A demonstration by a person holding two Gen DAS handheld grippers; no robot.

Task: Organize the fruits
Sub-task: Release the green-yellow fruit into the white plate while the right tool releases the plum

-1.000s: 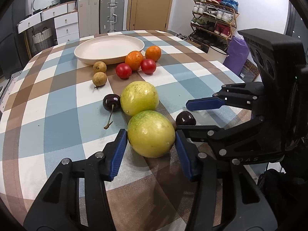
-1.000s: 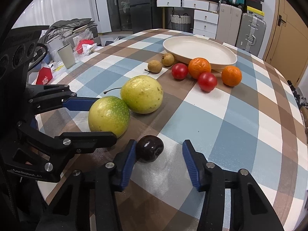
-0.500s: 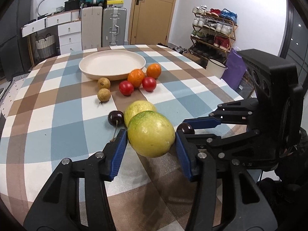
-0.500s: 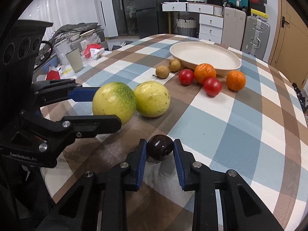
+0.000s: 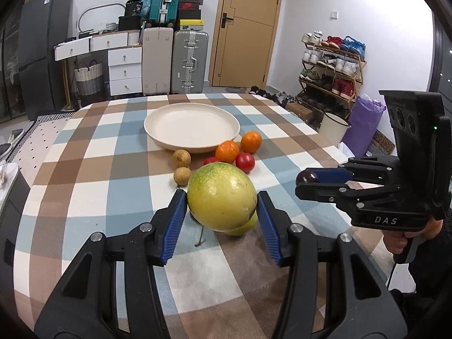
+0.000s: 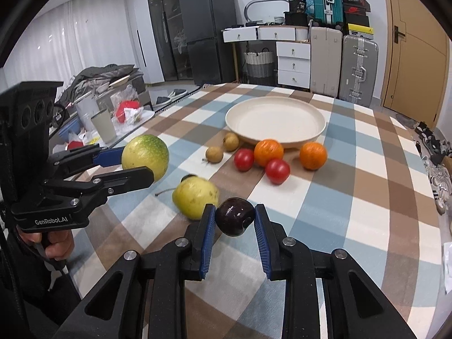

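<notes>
Both fruits, on the checked counter (image 5: 84,186) a second ago, are now lifted clear of it. The left gripper (image 5: 221,214) has its blue fingers (image 5: 175,226) clenched on a green-yellow passion fruit (image 5: 221,195), held above a second yellow fruit (image 6: 195,196) that remains on the cloth. The right gripper (image 6: 234,226), half shut half a second ago, is clamped on a dark cherry (image 6: 234,216) raised beside it. Beyond, oranges (image 6: 268,152), tomatoes (image 6: 278,171) and longans (image 6: 214,154) lie just before the cream plate (image 6: 316,130), unmoved.
</notes>
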